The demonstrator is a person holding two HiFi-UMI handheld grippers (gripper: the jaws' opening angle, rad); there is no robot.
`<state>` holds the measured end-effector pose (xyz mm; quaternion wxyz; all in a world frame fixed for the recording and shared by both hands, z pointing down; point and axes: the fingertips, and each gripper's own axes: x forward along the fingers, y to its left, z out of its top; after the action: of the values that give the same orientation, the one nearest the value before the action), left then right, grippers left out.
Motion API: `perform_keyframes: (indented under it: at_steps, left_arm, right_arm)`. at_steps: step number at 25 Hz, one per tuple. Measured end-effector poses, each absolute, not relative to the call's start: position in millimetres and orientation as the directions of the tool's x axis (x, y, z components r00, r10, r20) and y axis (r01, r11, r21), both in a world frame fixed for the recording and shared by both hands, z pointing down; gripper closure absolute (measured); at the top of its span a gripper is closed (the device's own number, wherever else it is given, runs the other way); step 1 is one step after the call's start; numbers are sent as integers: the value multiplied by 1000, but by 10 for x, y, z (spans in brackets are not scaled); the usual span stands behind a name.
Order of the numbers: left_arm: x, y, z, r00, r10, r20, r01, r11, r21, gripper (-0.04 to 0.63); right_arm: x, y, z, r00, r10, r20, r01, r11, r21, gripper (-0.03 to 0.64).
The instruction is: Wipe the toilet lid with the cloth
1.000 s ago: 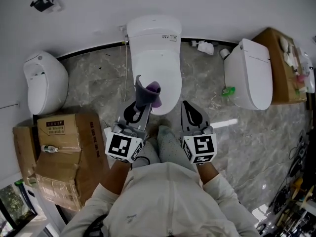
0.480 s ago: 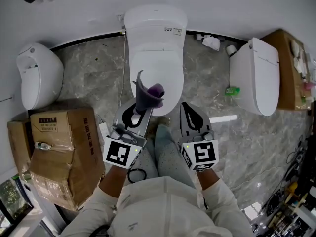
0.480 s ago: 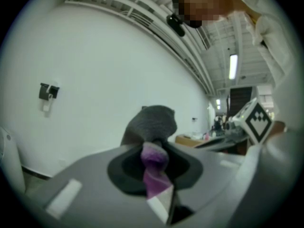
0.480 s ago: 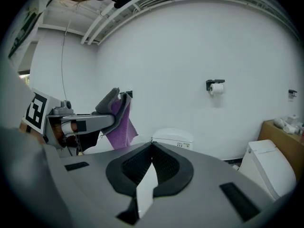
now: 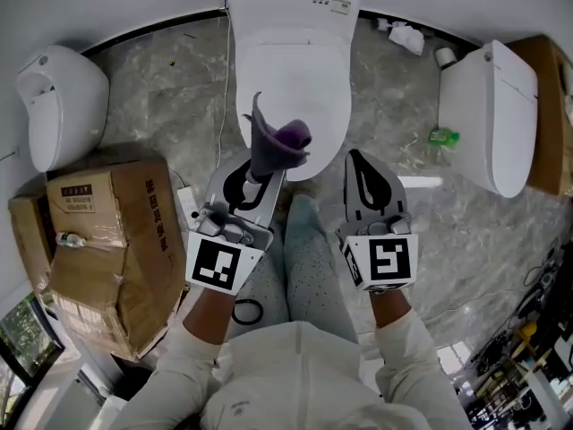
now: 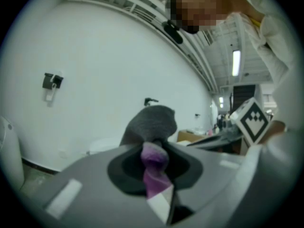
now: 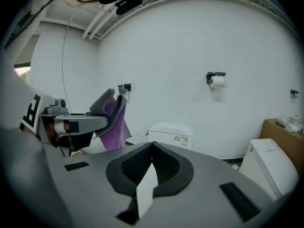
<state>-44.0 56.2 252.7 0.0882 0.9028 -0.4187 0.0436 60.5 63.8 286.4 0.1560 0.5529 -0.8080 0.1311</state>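
A white toilet with its lid (image 5: pixel 291 79) closed stands ahead of me against the wall, its tank (image 7: pixel 170 133) also seen in the right gripper view. My left gripper (image 5: pixel 265 170) is shut on a grey and purple cloth (image 5: pixel 279 140), which sticks up from the jaws above the lid's front edge. The same cloth (image 6: pixel 153 141) bulges out of the closed jaws in the left gripper view and hangs as cloth (image 7: pixel 113 120) at the left of the right gripper view. My right gripper (image 5: pixel 361 159) is shut with nothing in it, just right of the toilet's front.
A second toilet (image 5: pixel 55 106) stands at the left and another (image 5: pixel 488 115) at the right. Cardboard boxes (image 5: pixel 103 249) sit at my left. A brown cabinet (image 5: pixel 555 106) is at the far right. My legs in grey trousers (image 5: pixel 309 258) are between the grippers. A paper holder (image 7: pixel 216 80) hangs on the wall.
Both grippers have sunk toward the toilet, and the view has closed in on it. The cloth stays gripped in the left jaws; the right jaws stay closed.
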Motion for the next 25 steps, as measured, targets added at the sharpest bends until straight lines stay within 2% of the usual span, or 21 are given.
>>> perform_keyframes:
  at_steps: [5, 11, 25]
  left_arm:
    - [-403, 540, 2817, 645, -743, 176, -764, -634, 121, 529]
    - [-297, 439, 3149, 635, -745, 204, -772, -624, 125, 529]
    - [-217, 172, 3649, 596, -753, 278, -802, -571, 173, 529]
  right_arm:
    - [567, 614, 3175, -362, -840, 404, -926, 374, -53, 601]
    - [623, 519, 3496, -360, -819, 446, -916, 401, -3, 601]
    - [708, 317, 4318, -351, -749, 562, -914, 405, -31, 601]
